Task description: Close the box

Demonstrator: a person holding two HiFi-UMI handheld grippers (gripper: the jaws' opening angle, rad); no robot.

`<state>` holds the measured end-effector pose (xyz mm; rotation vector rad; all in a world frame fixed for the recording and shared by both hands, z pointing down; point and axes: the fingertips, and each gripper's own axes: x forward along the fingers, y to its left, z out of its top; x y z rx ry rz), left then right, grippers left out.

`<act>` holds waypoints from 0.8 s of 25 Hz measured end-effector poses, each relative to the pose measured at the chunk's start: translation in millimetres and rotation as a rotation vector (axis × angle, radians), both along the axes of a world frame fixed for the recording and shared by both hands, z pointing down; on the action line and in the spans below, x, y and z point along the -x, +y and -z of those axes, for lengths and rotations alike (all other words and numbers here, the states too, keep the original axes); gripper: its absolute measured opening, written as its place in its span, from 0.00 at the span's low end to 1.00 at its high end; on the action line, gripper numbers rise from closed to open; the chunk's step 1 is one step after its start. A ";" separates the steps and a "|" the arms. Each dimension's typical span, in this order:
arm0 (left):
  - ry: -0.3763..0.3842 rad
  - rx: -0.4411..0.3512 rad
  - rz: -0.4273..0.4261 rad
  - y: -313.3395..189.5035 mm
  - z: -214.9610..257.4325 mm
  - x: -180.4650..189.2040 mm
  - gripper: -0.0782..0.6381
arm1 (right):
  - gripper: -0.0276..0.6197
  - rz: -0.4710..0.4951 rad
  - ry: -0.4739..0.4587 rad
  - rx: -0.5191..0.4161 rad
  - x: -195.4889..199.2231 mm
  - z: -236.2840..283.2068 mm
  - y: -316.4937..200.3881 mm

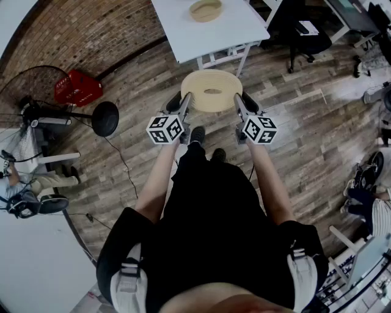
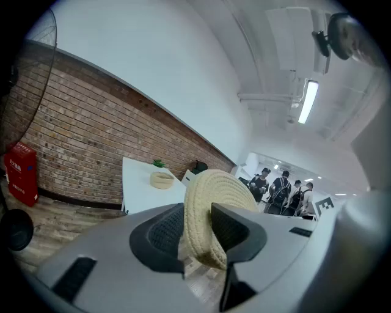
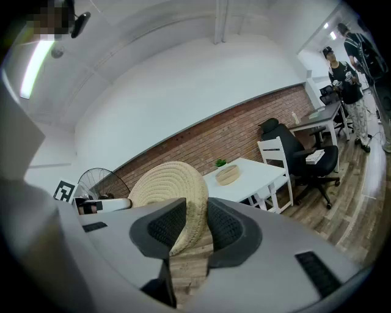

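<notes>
My left tongs (image 1: 181, 103) are closed on the left rim of the woven lid (image 1: 212, 90); my right tongs (image 1: 242, 103) are closed on its right rim. Pads press the rim on both sides. The lid hangs between the tongs, over the wood floor (image 1: 305, 122). The box (image 1: 205, 10) stands uncovered on the white counter (image 1: 177, 30), ahead and well apart from the lid.
</notes>
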<state>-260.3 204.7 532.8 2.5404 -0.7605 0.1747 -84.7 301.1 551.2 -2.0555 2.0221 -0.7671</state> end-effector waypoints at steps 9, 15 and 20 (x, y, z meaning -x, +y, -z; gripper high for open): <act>0.003 -0.003 -0.003 11.5 5.0 4.2 0.31 | 0.20 0.002 0.013 -0.009 5.0 5.7 11.9; 0.008 -0.006 -0.004 16.4 8.3 8.1 0.31 | 0.21 0.013 0.054 -0.028 9.4 12.9 17.3; 0.004 -0.012 -0.008 21.1 9.5 9.9 0.31 | 0.21 0.004 0.043 -0.032 11.9 11.0 22.8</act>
